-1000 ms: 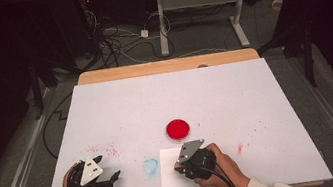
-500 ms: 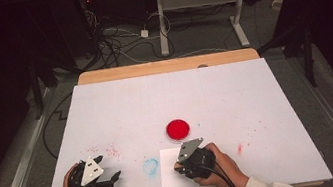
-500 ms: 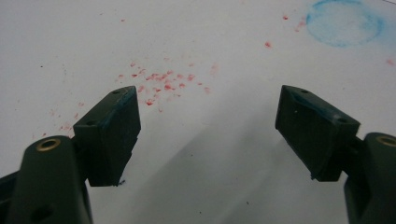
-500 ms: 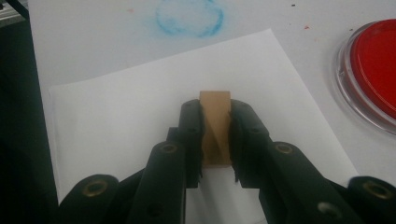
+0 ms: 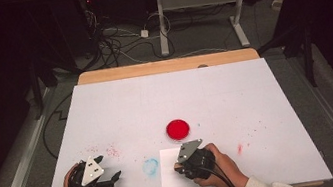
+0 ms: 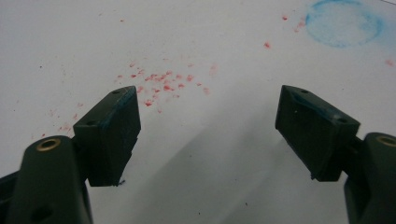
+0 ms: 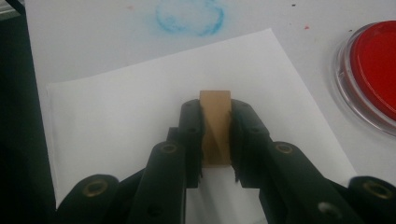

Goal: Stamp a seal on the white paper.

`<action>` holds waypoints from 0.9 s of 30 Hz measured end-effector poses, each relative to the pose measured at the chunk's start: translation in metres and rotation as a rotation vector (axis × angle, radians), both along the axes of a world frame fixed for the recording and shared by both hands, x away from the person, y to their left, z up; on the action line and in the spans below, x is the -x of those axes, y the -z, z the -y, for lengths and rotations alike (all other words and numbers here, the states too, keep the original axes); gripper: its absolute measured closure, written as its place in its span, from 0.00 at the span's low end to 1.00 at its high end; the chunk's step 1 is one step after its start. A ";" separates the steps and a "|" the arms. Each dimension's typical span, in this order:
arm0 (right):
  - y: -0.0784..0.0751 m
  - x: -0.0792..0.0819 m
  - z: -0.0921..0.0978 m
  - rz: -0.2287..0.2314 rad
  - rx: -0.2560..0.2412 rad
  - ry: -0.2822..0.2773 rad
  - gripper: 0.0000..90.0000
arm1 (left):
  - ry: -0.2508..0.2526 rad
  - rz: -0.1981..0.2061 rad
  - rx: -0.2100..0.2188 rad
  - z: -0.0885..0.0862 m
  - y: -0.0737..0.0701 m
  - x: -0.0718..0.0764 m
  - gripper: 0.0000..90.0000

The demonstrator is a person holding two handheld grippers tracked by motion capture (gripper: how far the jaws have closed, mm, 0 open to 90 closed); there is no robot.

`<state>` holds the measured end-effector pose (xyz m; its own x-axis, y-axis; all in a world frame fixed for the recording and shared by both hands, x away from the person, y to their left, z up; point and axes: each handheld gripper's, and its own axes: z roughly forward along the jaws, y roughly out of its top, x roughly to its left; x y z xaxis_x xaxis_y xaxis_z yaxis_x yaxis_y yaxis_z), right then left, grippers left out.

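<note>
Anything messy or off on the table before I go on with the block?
Yes, the white table cover is stained: red specks ahead of the open left gripper, and a smudged blue ring just beyond the paper sheet. Nothing looks spilled or damaged.

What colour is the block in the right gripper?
Tan, like plain wood; clearest in the right gripper view.

A lab-like workroom; paper-covered table (image 5: 121, 105), tangled floor cables (image 5: 110, 41), metal desk frame (image 5: 195, 3) behind
</note>
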<state>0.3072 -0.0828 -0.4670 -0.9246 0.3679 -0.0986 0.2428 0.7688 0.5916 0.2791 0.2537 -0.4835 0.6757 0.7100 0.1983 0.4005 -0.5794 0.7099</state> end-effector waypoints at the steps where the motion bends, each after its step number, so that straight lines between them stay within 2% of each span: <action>1: 0.000 0.000 0.000 0.001 -0.002 -0.003 0.84 | -0.002 0.001 0.006 0.000 0.000 0.000 0.24; 18: -0.001 -0.001 0.000 -0.004 -0.006 -0.001 0.84 | -0.002 0.003 0.006 0.000 -0.001 0.000 0.24; 22: -0.005 -0.003 0.003 -0.012 -0.029 -0.003 0.84 | 0.000 0.004 0.007 0.000 0.000 0.000 0.24; 27: -0.020 -0.004 0.009 0.009 -0.078 0.023 0.84 | -0.004 0.003 0.011 0.000 0.000 0.000 0.24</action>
<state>0.3115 -0.0922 -0.4468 -0.9150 0.3958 -0.0776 0.2540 0.7148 0.6515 0.2787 0.2540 -0.4833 0.6725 0.7146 0.1924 0.4003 -0.5699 0.7176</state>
